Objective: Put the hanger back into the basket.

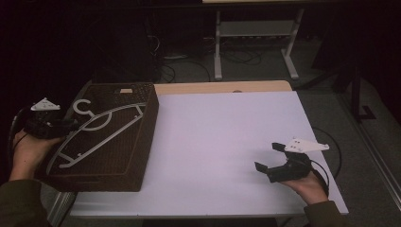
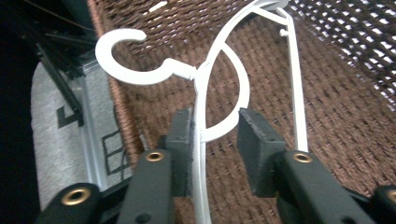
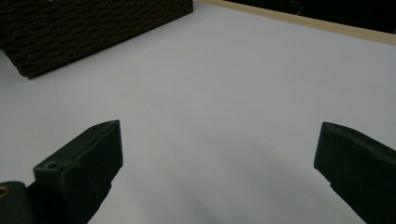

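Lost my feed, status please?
Left tool open astride hanger, pads off. Right tool open, idle over table. Hanger lies in basket. Nothing blocking.

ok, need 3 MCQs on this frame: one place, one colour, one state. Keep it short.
1. Where does the hanger lie?
A. on the white tabletop
B. in the brown woven basket
C. on the floor

2. What colour is the hanger?
A. white
B. red
C. black

3. How does the right gripper stand?
A. shut on the hanger
B. shut on the basket rim
C. open, nothing between its jaws

Key: 1 B, the high view shows the hanger resting across the basket; 2 A, it shows white against the brown weave in the left gripper view; 3 C, its jaws stand wide apart over the bare table.
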A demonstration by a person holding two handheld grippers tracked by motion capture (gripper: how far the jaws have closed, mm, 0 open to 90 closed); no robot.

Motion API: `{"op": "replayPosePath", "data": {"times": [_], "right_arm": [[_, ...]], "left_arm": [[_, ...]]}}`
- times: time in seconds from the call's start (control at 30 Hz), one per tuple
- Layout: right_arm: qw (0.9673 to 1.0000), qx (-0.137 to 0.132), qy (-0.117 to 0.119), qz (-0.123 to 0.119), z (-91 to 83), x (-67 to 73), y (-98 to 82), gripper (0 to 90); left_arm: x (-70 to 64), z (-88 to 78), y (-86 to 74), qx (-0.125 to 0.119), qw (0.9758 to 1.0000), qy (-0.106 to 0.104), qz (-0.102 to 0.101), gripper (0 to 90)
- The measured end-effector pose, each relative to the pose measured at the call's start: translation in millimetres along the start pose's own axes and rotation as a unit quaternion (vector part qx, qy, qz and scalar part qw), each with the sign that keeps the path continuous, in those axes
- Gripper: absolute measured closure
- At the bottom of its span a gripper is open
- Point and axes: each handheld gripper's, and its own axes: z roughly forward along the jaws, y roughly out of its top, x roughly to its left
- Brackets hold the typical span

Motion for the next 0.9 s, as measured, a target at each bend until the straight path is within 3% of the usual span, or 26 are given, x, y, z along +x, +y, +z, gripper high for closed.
{"op": "replayPosePath", "data": {"times": [0.23, 0.4, 0.53, 0.73, 0.9], "right_arm": [[1.0000, 0.000, 0.001, -0.001, -0.4, 0.3, 0.5, 0.7], [1.0000, -0.002, 0.001, -0.002, -0.4, 0.0, 1.1, 0.7], [1.0000, -0.004, 0.002, 0.002, -2.0, -2.3, 5.0, 0.7], [0.9999, -0.012, 0.001, 0.005, -3.7, -5.8, 10.9, 0.7], [0.9996, -0.029, -0.001, 0.007, -6.7, -10.3, 19.0, 0.7]], "left_arm": [[-11.3, -3.4, 7.5, -0.045, 0.9980, -0.037, -0.025, 46.5], [-18.7, -3.2, 12.9, -0.059, 0.9964, -0.053, -0.032, 39.8], [-34.9, 0.0, 24.2, -0.093, 0.9903, -0.090, -0.051, 29.2], [-57.7, 3.8, 36.9, -0.116, 0.9839, -0.128, -0.047, 22.8], [-81.7, 5.4, 47.4, -0.139, 0.9762, -0.161, -0.044, 19.0]]}}
